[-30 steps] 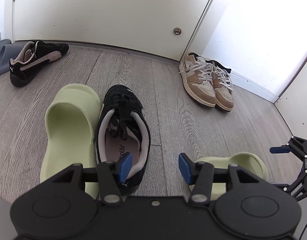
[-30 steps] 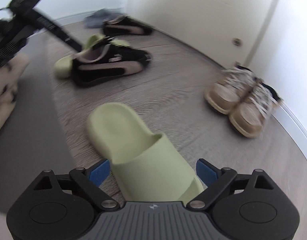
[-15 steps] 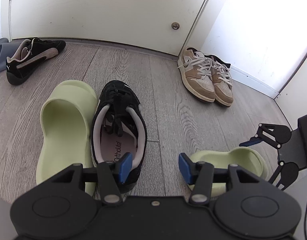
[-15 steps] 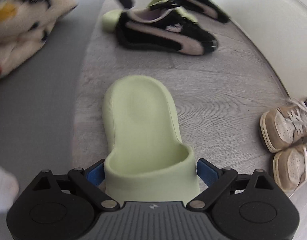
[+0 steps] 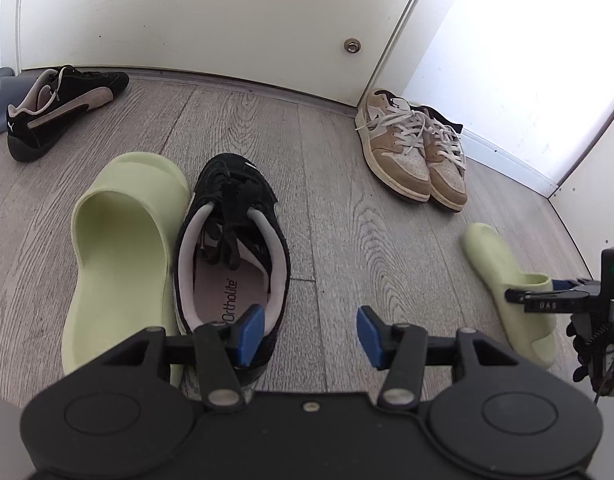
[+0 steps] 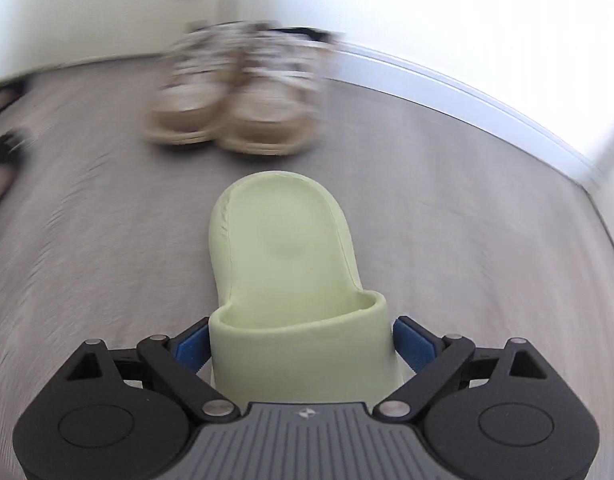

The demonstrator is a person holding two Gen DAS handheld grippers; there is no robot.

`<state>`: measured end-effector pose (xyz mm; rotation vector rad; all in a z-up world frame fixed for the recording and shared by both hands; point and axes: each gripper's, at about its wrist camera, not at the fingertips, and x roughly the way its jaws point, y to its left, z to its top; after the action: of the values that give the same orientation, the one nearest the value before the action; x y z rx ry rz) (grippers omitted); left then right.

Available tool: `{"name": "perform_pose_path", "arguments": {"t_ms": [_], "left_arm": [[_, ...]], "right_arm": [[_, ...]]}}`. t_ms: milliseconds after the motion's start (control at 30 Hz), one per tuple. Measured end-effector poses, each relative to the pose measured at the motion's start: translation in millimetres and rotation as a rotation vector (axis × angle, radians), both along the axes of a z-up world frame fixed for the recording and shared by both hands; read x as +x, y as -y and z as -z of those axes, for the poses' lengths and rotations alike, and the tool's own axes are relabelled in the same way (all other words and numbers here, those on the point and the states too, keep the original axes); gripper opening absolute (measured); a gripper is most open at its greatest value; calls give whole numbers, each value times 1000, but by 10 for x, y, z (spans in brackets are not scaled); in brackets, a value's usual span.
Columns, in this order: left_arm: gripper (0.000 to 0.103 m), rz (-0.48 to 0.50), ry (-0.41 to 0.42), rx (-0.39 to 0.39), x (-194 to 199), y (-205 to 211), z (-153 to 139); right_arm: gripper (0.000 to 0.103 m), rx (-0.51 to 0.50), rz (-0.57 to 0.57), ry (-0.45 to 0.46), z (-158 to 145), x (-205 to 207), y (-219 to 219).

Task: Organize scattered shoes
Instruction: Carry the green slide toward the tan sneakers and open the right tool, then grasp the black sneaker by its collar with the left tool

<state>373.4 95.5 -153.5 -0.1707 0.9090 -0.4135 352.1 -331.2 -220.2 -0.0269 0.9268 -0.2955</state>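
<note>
The right gripper [image 6: 299, 344] is clamping the toe band of a green slide [image 6: 291, 264], its heel pointing toward the tan sneakers [image 5: 415, 156] sitting in the floor's far right corner by the baseboard [image 6: 447, 76]. Bare wood floor [image 5: 331, 208] is lying open between them. The left gripper [image 5: 305, 330] is hovering with its fingers spread apart and empty, over the heel of a black sneaker [image 5: 231, 248] touching the other green slide [image 5: 123, 248]. Since a moment ago, the held slide has swung round from facing the black sneaker to facing the tan pair.
</note>
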Motion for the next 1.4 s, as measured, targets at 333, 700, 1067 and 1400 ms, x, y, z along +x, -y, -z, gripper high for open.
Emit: {"name": "perform_pose_path", "arguments": {"t_ms": [333,700,1067,1400], "left_arm": [[52,-2,6,-3,-3,12,-10],[52,-103,20,1,41,-156,-13],[52,-340,51,13,98,-646,-40],[52,-391,44,-14,125,-809,-48]], "right_arm": [[94,-15,154,-8,-28,132,570],[98,-41,-52,221,-375,-188,-595],[98,298,-425,244,-413,188,-2177],[96,399,-537,43,-231,534,-2989]]}}
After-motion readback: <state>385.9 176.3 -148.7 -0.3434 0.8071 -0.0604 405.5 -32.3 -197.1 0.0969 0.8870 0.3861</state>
